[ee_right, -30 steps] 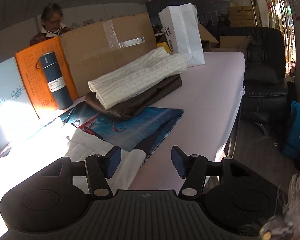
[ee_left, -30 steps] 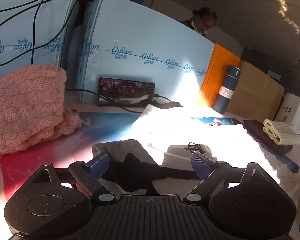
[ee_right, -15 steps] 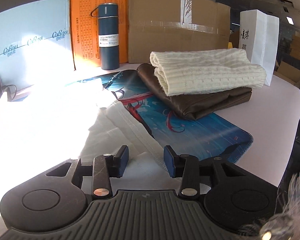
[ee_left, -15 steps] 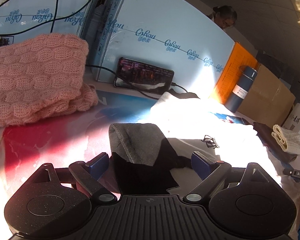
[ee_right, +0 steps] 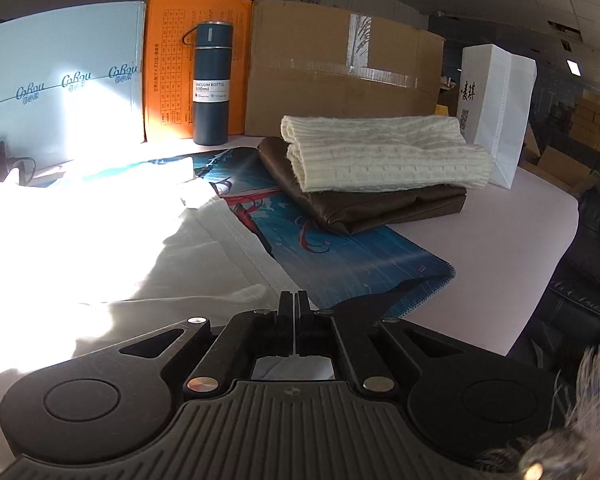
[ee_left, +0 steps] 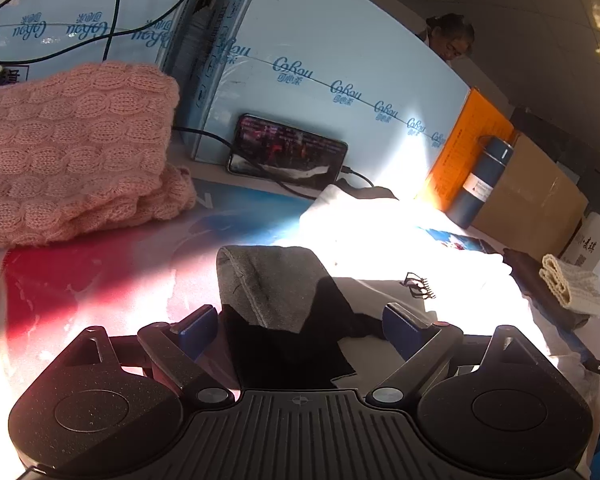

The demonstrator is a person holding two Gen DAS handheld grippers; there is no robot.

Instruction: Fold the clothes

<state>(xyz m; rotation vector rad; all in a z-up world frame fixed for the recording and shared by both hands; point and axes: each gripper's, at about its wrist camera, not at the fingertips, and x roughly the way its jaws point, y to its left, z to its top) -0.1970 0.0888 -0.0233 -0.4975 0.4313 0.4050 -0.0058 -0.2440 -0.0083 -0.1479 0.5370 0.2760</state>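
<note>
Now | right claw (ee_right: 294, 300) has snapped closed on white garment's (ee_right: 112, 248) hem, lower centre | left claw (ee_left: 300, 326) gapes, empty, over grey cuff (ee_left: 260, 280) | fold can begin.

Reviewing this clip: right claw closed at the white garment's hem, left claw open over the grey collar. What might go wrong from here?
1. The right claw is shut at the white garment's stitched edge; the bite looks thin and may slip when lifted.
2. The left claw is open, gripping nothing, so a one-sided pull may skew the fold.
3. The phone and its cable lie just beyond the garment; dragged fabric might snag them.
</note>
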